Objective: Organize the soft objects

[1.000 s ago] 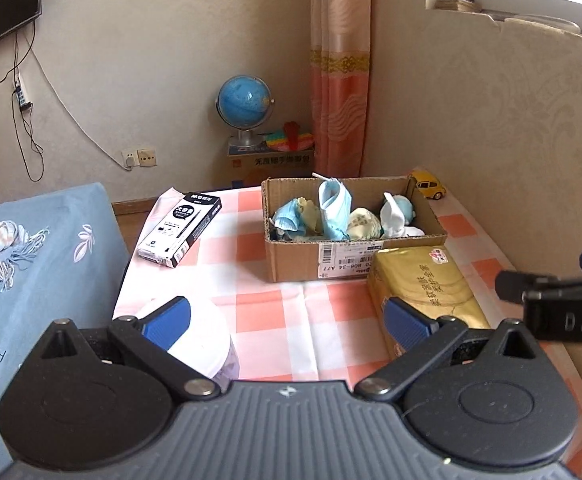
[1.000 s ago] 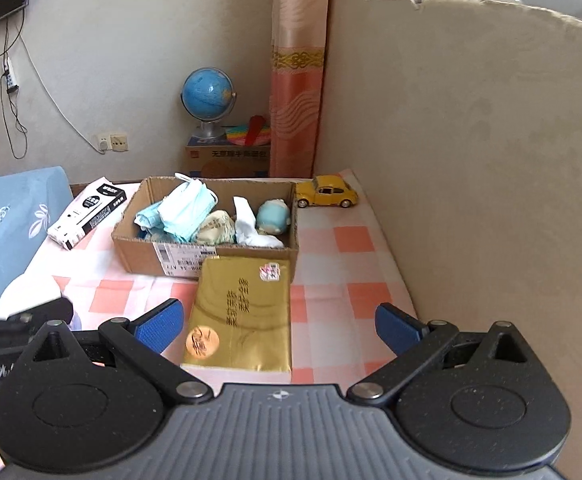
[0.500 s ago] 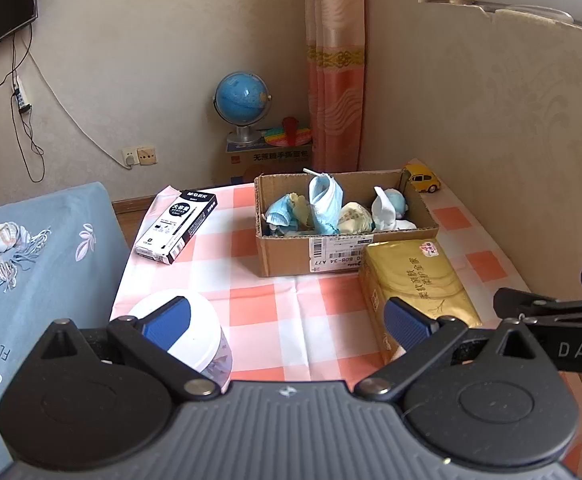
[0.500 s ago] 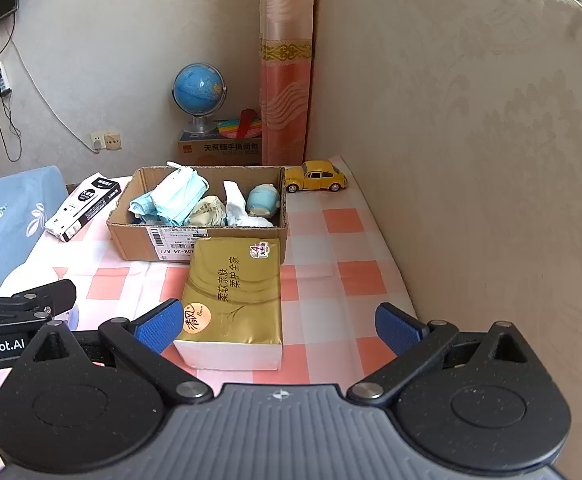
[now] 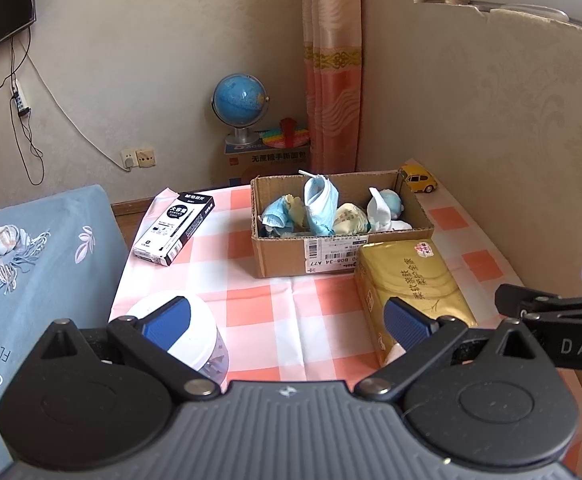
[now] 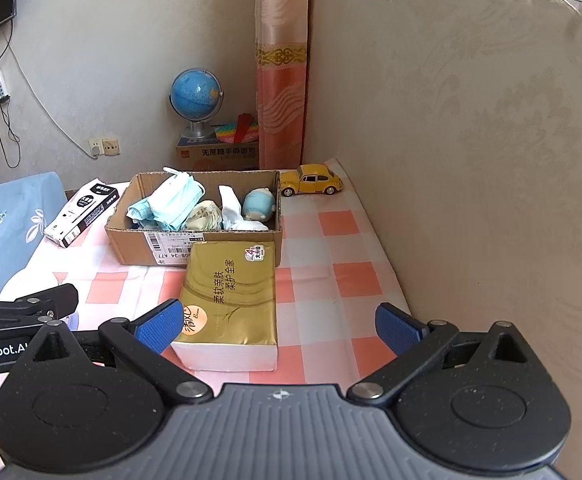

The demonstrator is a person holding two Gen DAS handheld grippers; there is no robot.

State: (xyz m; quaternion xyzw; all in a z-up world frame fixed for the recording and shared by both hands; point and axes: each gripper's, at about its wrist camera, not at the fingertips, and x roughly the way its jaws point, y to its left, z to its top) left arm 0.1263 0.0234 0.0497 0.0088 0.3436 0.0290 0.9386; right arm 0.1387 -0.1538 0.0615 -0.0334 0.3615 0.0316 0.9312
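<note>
Tablecloth [image 6: 319,280] bare between tissue pack [image 6: 229,292] and wall [image 6: 471,160]

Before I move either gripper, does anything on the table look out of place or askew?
Mostly tidy. The soft items sit jumbled in the cardboard box, one blue mask poking above its rim. The gold tissue pack lies outside, butted against the box front. Both the left gripper and the right gripper are open and empty.

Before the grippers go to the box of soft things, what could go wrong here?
The gold tissue pack lies against the front of the box, so the right gripper may push it. The white-lidded jar sits near the table edge under the left gripper and might be knocked off. A mask sticks above the rim and could snag.
</note>
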